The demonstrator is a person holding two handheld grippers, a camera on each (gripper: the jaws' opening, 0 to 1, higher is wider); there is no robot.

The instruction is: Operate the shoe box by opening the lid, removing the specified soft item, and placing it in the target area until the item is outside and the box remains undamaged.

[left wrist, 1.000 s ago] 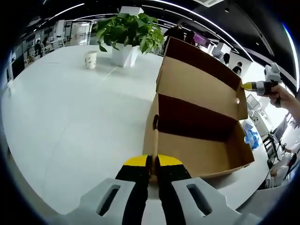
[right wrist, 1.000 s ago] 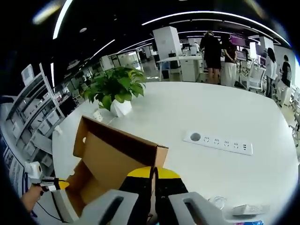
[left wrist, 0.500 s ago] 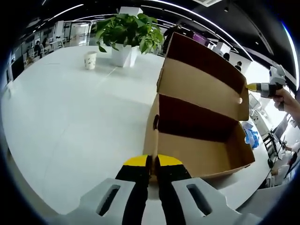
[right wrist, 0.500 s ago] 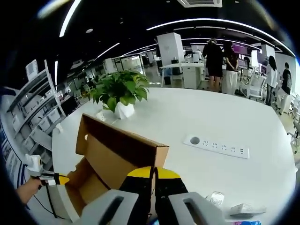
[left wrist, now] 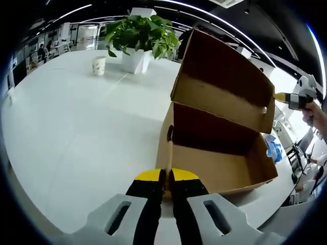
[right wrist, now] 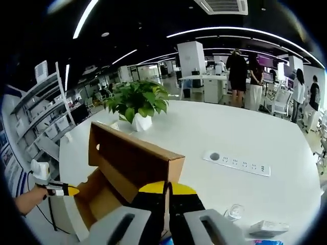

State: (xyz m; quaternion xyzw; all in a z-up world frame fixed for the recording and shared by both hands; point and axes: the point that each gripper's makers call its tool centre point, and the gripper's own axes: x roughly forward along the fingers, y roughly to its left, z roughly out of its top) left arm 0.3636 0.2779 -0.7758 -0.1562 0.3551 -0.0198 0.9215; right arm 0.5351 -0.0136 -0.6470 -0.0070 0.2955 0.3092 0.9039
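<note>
Lid (left wrist: 225, 84) is raised further than 1 s ago, swinging up and back. Right gripper (right wrist: 164, 187) is clamped on lid edge; left gripper (left wrist: 167, 176) is pinched on shoe box (left wrist: 214, 163) wall. Interior exposed; soft item not discernible inside.

We clamp our left gripper (left wrist: 167, 176) onto the near wall of the shoe box (left wrist: 214, 163), jaws pressed together. Our right gripper (right wrist: 166, 190) pinches the raised lid's (right wrist: 134, 161) far edge, its jaws closed.
</note>
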